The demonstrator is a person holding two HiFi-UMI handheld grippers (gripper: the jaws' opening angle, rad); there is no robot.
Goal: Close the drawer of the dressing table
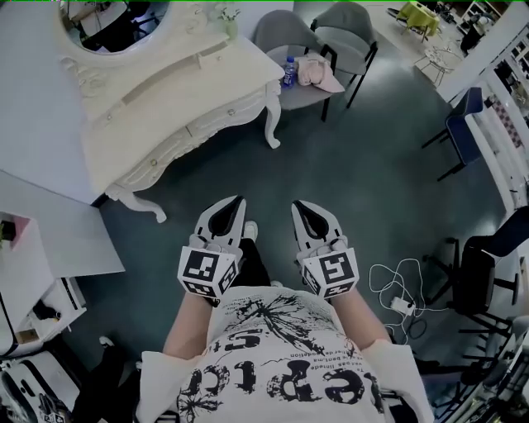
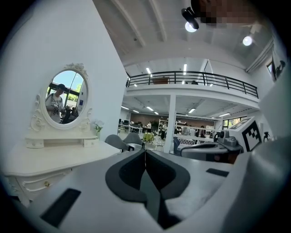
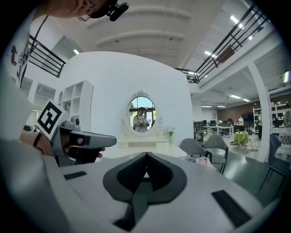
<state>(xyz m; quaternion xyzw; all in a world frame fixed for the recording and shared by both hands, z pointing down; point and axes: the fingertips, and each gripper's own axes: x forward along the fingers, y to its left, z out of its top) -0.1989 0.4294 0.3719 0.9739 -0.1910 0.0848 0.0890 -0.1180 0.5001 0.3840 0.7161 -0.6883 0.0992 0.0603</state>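
**A:** Where's the table?

**B:** The table (image 1: 178,87) is upper left in the head view, backed against the wall, with the mirror (image 1: 116,21) on top. Both grippers are low by the person's torso, well apart from it. I read this as the approach, with nothing touched yet.

**A:** And the drawer?

**B:** It's in the front apron under the top (image 1: 208,122), on the side facing the open floor. The left gripper view shows it low left with a small knob (image 2: 45,183). I can't tell from these views how far out it stands.

**A:** Tongs?

**B:** The left gripper (image 1: 234,206) is clenched, tips meeting, nothing between them. The right gripper (image 1: 300,208) is the same, clenched and empty. Both point roughly toward the table.

**A:** How should the step go?

**B:** My take is to keep the jaws closed and use the tips as a blunt pusher. Land on the middle of the drawer front, near the knob and not at a corner. Push square to the front so it doesn't rack on its slides, and ease off at the end. One gripper should be enough, so the other can stay clear of the carved leg.

**A:** Orientation?

**B:** The table's long axis runs lower left to upper right in the head view, and the front faces lower right. The drawer front lies along that axis. Travel is probably across it, so the push goes up-left toward the wall.
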